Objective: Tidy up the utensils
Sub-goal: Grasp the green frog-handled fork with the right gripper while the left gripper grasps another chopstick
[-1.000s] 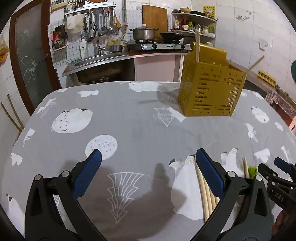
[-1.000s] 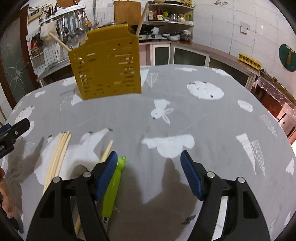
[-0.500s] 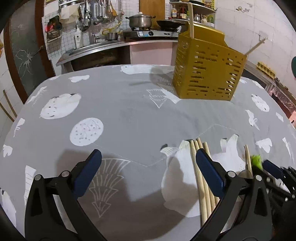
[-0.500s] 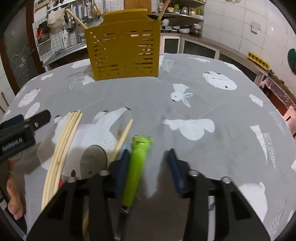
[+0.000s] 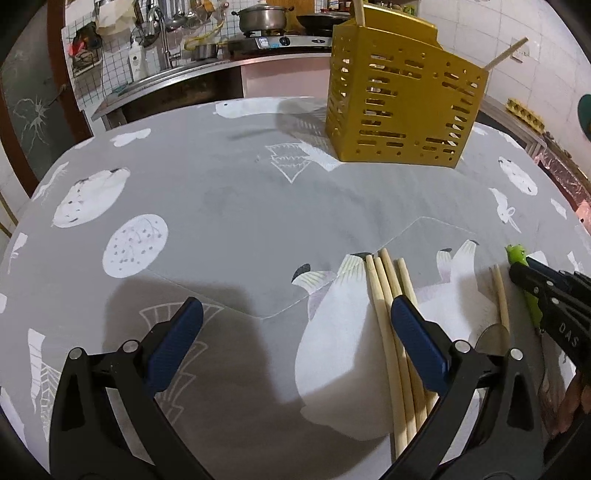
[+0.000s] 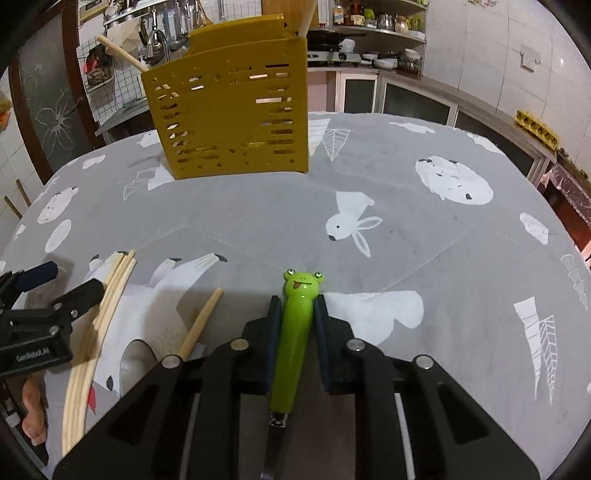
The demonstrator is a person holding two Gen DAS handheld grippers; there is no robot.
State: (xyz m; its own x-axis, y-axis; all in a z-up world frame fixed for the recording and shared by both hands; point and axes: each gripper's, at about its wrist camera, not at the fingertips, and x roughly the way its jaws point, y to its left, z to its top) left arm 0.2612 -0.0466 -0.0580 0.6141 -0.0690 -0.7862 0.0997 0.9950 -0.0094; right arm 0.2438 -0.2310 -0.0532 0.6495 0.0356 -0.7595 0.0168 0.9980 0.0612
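Two grippers are low over a table with a gray cloth [image 6: 424, 206] that has white animal shapes on it. The right gripper [image 6: 297, 306] has its blue pads pressed against both sides of a green frog-head utensil [image 6: 297, 332], pinching its handle. The frog face points away from the camera, and a thin metal part sticks out at the near end under the gripper. The utensil lies close to the cloth; I cannot tell if it is touching.

Just to the left of it lies one wooden chopstick [image 6: 201, 323] by itself. Farther left is a bunch of pale chopsticks [image 6: 101, 325] lying side by side on a white bear shape.

The left gripper [image 5: 295, 325] is spread wide and holds nothing. Its right pad sits over the bunch of chopsticks [image 5: 388, 306], and its left pad is over bare cloth.

Farther back stands a yellow utensil holder [image 6: 232, 118] with many slots in its walls. It stands upright on the cloth, well apart from both grippers. Two wooden sticks [image 5: 506, 54] poke out of its top.

Behind the table is a kitchen counter with a metal pot [image 5: 263, 19] on a stove.
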